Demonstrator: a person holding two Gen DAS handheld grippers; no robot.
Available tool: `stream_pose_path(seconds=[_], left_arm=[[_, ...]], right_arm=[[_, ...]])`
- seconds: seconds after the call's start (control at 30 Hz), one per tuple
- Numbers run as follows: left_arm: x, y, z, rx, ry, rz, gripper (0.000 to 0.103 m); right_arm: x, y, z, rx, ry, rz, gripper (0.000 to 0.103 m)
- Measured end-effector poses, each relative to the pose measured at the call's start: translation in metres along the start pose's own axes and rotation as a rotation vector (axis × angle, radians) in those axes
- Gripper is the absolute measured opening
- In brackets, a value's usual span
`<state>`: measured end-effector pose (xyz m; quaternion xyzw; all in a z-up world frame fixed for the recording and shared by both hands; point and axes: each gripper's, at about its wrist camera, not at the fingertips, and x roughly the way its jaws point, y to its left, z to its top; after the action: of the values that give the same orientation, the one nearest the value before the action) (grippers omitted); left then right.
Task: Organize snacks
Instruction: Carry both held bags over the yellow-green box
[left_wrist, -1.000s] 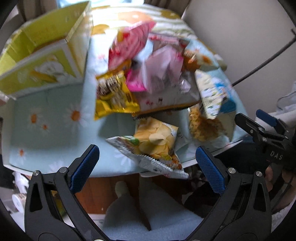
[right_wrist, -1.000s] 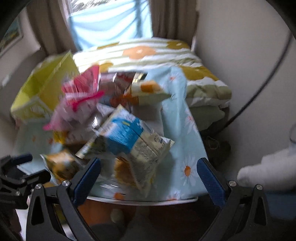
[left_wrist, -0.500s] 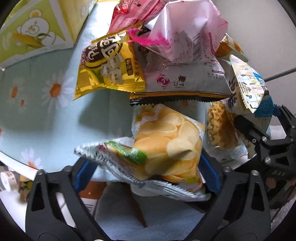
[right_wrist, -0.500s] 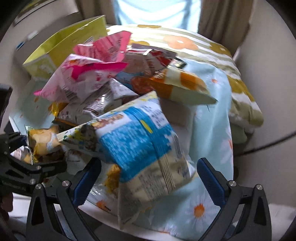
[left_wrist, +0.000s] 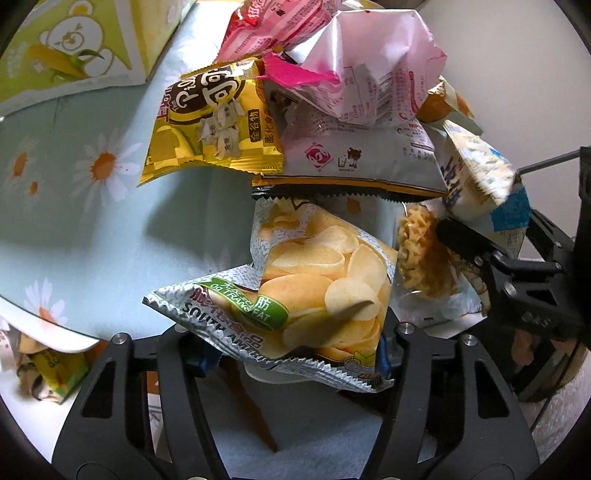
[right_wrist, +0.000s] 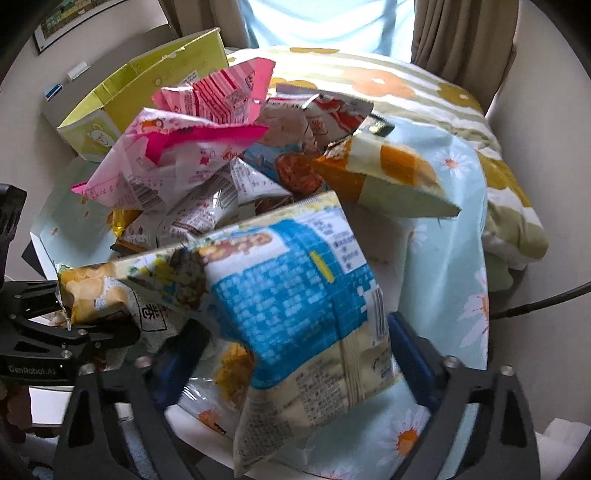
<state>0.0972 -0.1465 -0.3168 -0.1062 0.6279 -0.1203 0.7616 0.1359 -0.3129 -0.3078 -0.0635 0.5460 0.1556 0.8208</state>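
Note:
A potato chip bag (left_wrist: 325, 280) lies at the near edge of the snack pile, and my left gripper (left_wrist: 291, 354) is closing on its lower part, pads touching both sides. In the right wrist view a blue and white snack bag (right_wrist: 295, 288) leans off the pile, tilted. My right gripper (right_wrist: 295, 350) straddles it and its jaws are closing; the left finger is blurred and stands just off the bag. That gripper also shows at the right of the left wrist view as the right gripper (left_wrist: 517, 280), beside a clear bag of noodle snack (left_wrist: 421, 258).
A yellow-green cardboard box (right_wrist: 147, 85) stands open at the table's far left. The pile holds a gold bag (left_wrist: 210, 125), pink bags (left_wrist: 369, 66) and an orange and white bag (right_wrist: 388, 177). A daisy-print cloth (left_wrist: 74, 221) covers the table. A quilt (right_wrist: 406, 85) lies behind.
Both grippers have come down onto the pile's near edge and narrowed. The chip bag now sits between the left fingers, buckled, and the blue bag between the right ones.

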Motion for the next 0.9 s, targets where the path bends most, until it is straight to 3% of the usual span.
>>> stream_pose_path(seconds=[0.3, 0.67, 0.9], left_arm=[[-0.008, -0.008, 0.005, 0.009, -0.005, -0.007, 0.058], [-0.030, -0.016, 0.004, 0.050, -0.056, -0.043, 0.058], [-0.060, -0.017, 0.007, 0.055, -0.122, -0.062, 0.057]], right_arm=[[-0.007, -0.008, -0.004, 0.029, -0.017, 0.019, 0.063], [-0.049, -0.015, -0.007, 0.105, -0.099, 0.048, 0.061], [-0.076, 0.002, -0.002, 0.091, -0.165, 0.059, 0.061]])
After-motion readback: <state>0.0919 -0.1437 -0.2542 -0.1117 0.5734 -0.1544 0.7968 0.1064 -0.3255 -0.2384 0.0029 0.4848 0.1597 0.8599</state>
